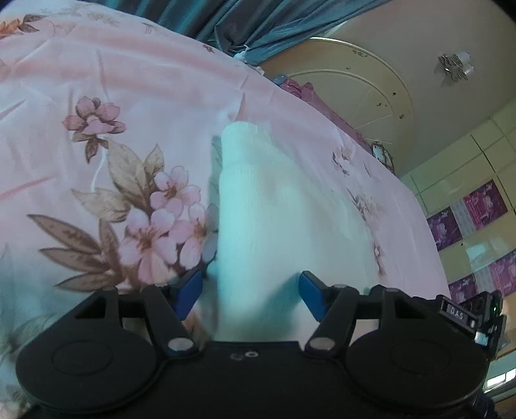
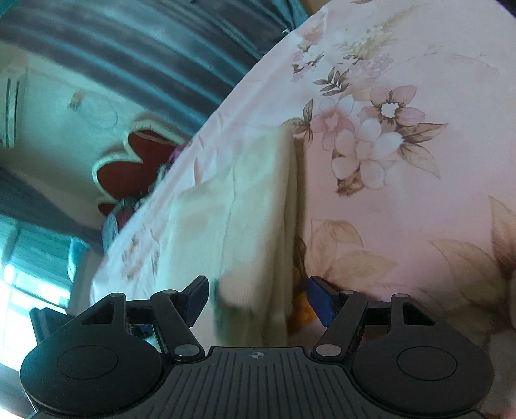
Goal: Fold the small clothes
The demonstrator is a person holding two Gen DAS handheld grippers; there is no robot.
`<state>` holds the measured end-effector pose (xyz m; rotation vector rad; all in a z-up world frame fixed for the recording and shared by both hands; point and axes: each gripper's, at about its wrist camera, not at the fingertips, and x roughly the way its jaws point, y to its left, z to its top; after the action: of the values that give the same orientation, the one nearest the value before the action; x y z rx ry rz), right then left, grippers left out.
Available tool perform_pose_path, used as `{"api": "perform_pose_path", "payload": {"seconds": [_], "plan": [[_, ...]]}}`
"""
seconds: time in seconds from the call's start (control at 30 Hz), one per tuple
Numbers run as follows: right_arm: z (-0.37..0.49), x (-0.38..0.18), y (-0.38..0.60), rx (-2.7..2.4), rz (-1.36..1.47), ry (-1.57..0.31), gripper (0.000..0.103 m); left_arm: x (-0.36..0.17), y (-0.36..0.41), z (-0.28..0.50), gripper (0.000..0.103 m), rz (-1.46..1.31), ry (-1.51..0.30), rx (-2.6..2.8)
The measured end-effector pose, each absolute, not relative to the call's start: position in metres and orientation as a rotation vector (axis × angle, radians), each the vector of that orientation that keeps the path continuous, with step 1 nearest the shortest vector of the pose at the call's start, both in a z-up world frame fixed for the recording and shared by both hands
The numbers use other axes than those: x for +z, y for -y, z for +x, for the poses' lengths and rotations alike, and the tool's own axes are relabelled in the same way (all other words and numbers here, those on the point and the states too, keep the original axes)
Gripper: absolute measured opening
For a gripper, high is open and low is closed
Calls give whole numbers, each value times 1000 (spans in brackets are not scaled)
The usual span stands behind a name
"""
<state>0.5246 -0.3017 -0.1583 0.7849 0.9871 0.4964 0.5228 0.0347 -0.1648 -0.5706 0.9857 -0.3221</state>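
Observation:
A small white garment (image 1: 258, 206) lies folded into a long strip on the pink floral bedsheet (image 1: 106, 96). My left gripper (image 1: 251, 291) hangs just over the strip's near end. Its blue pads (image 1: 190, 290) stand wide apart and neither presses the cloth, so it is open. In the right wrist view the same cream-white garment (image 2: 245, 209) runs away from me across the sheet (image 2: 403, 209). My right gripper (image 2: 258, 299) is open with the garment's near end lying loose between its blue pads (image 2: 319, 304). A small orange patch (image 2: 301, 311) shows beside the right pad; I cannot tell what it is.
Teal curtains (image 1: 245, 22) hang behind the bed. A wardrobe with purple panels (image 1: 477, 209) stands off the bed's right side. A red flower-shaped piece (image 2: 142, 161) and a bright window (image 2: 29, 277) lie past the bed's edge in the right wrist view.

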Motion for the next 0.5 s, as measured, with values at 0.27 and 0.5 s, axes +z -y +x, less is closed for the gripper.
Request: {"api": "perform_pose_path", "payload": {"seconds": [0.27,0.5], "plan": [[521,-120,250,437,353,-953,29,-135,25,526,31,-183,-959,-249],[500,-80,217,466,235,-847,27,-103,9,508,26,-165,-885,-271]]}}
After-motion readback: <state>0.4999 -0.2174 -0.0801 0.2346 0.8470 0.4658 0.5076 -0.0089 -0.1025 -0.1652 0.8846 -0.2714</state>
